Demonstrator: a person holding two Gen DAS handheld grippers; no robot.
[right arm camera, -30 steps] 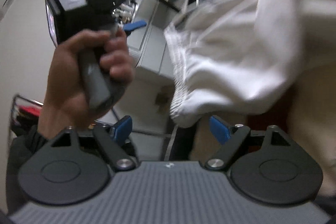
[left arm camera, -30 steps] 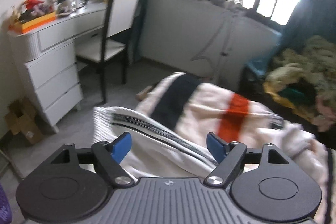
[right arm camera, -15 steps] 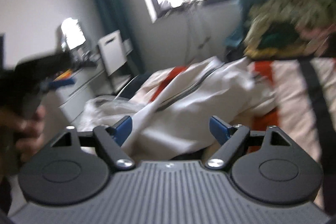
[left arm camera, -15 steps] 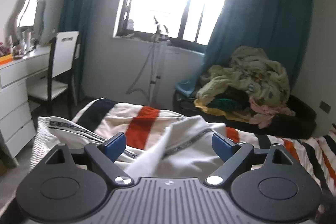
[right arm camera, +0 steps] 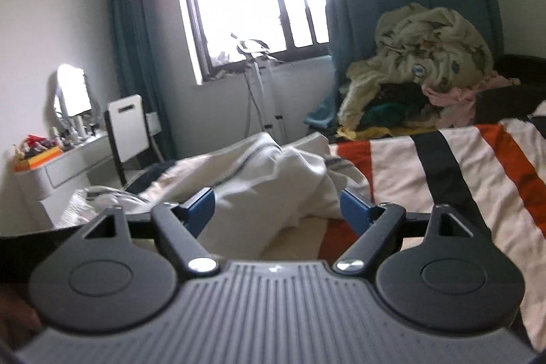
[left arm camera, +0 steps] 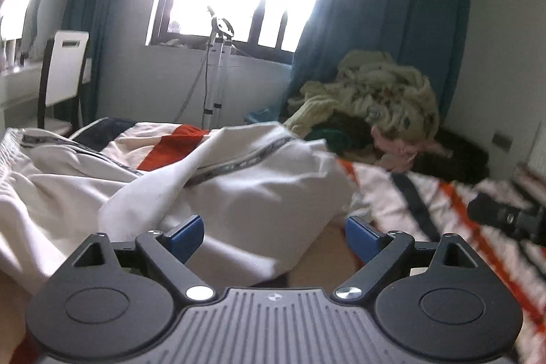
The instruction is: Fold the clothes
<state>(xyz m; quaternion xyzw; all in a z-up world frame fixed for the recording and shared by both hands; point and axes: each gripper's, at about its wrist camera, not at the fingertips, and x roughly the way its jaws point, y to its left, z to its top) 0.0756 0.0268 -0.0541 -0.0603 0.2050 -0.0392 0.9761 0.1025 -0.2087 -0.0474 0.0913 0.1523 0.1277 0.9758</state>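
On striped bed cover (right arm camera: 477, 159), crumpled white track pants (left arm camera: 239, 186), soft and light, best pinched at waistband; both grippers (left arm camera: 274, 236) (right arm camera: 277, 205) spread, empty.

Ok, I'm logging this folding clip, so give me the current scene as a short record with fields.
garment: white garment, crumpled, unfolded, lying on the bed
surface: striped bedspread
left tool: open, holding nothing, garment just ahead
right tool: open, holding nothing
background: clothes pile beyond the bed, white chair
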